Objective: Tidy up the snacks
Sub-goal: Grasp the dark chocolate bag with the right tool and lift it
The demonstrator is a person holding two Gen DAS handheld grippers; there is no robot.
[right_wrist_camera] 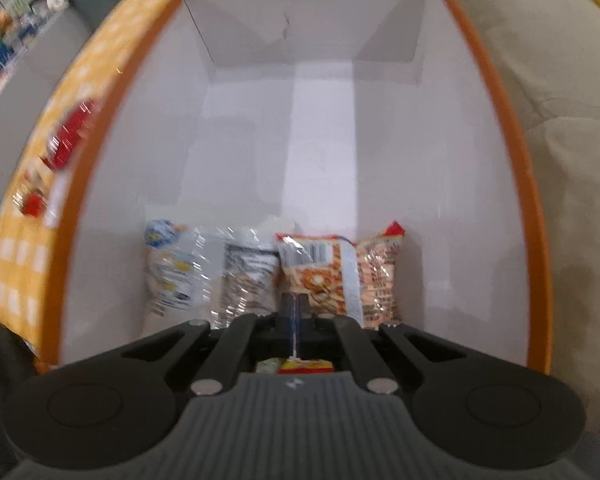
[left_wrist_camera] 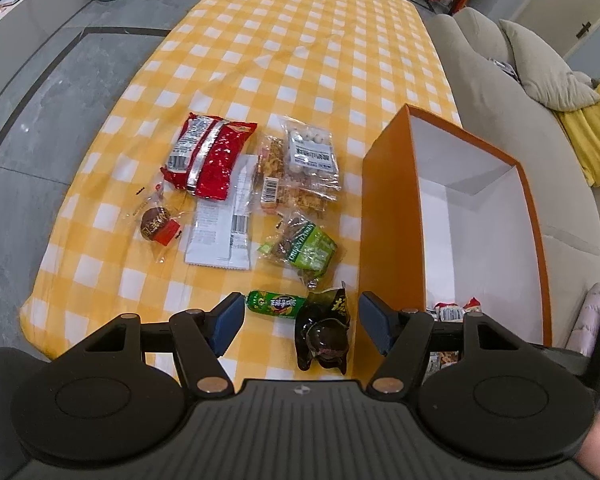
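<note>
Left tongs (left_wrist_camera: 300, 322) stand open over a dark packet (left_wrist_camera: 323, 334) near the desk's (left_wrist_camera: 260, 60) front edge: light, crinkly, best pinched at its seam. Right tongs (right_wrist_camera: 296, 312) are closed, empty.

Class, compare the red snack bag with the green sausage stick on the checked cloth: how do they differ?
The red snack bag is broad, flat and crinkled; the green sausage stick is slim and tube-shaped. The bag lies farther up the cloth, the stick just ahead of the left gripper. Both still lie outside the orange box.
</note>
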